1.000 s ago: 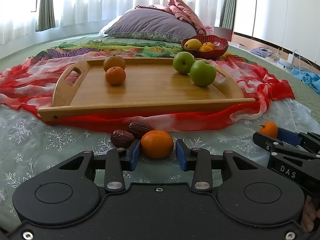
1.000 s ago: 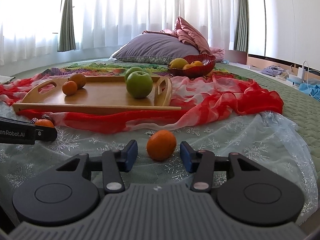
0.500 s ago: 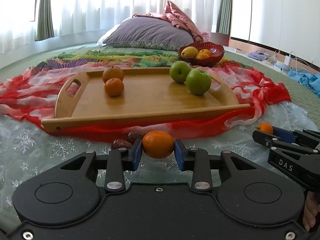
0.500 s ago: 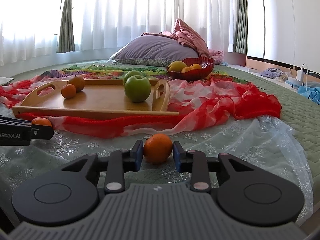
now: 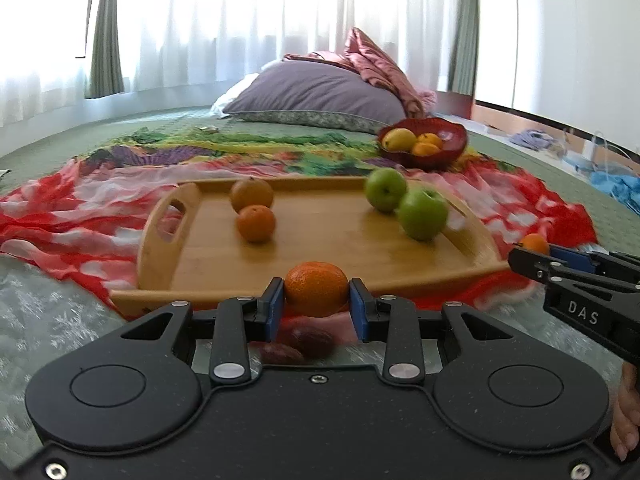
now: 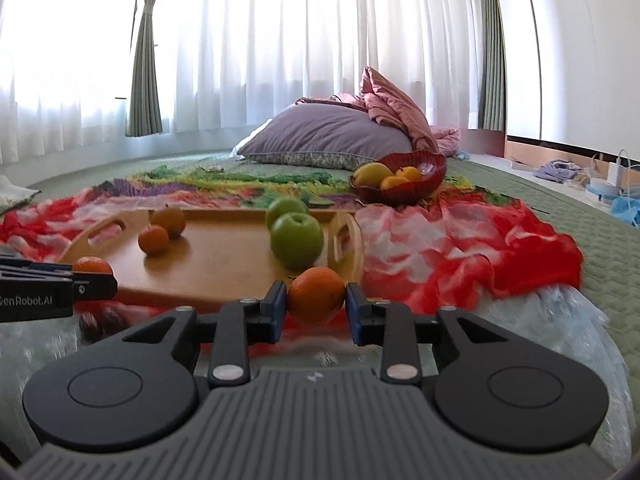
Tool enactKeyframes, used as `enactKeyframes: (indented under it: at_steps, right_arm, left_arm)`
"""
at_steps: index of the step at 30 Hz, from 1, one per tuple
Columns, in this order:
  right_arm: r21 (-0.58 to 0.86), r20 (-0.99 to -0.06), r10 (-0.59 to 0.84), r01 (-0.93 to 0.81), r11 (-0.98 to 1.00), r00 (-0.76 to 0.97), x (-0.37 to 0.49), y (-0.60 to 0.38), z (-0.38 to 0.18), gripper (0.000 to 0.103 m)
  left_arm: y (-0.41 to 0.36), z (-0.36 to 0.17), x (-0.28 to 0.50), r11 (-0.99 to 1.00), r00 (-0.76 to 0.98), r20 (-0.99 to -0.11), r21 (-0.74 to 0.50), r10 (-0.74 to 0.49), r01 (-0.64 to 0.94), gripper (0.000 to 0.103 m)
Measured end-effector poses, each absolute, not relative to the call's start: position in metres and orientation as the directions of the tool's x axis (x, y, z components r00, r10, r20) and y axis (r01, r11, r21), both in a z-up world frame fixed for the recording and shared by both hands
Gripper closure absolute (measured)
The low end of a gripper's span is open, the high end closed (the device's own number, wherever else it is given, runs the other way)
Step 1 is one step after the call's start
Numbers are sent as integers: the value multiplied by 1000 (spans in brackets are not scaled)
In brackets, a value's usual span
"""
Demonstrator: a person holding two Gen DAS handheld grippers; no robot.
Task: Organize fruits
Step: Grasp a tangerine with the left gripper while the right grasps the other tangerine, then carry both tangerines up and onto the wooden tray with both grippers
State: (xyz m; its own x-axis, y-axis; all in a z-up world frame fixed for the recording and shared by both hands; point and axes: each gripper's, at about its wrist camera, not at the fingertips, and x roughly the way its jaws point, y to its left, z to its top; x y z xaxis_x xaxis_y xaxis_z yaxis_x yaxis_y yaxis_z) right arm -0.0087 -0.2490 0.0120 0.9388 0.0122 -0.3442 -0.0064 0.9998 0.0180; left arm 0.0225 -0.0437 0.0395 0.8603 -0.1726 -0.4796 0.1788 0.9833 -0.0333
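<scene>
My left gripper point(image 5: 317, 304) is shut on an orange tangerine point(image 5: 316, 287), lifted off the bedspread just in front of the wooden tray point(image 5: 340, 252). My right gripper point(image 6: 316, 308) is shut on a second tangerine point(image 6: 317, 293), held near the tray's point(image 6: 224, 260) right front corner. On the tray lie a tangerine point(image 5: 256, 223), a brownish round fruit point(image 5: 252, 194) and two green apples point(image 5: 422, 213). Two dark dates point(image 5: 304, 344) rest on the cloth beneath my left fingers. The right gripper also shows at the left wrist view's right edge point(image 5: 532, 254).
A red bowl point(image 5: 454, 140) with a yellow fruit and oranges stands behind the tray. Red and patterned scarves point(image 6: 460, 240) spread under and around the tray. A purple pillow point(image 6: 328, 136) lies at the back. Clutter and cables sit on the floor at far right.
Both grippers closed on their tangerines and lifted them off the cloth, coming nearer to the tray. The dates now lie under the left gripper.
</scene>
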Motion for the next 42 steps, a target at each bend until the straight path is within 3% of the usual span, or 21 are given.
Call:
enactKeyframes:
  at_steps: [22,42]
  right_arm:
    - [72,-435,11,23,997,900,71,-230,0,66]
    - [98,-494,4,51,994,869,87,-232,-12,66]
  left_arm:
    - [-23,30,95,991,856,-501,-26,-126,131,70]
    - [-28,13,119,992,827,-550,-23,-114,122,70]
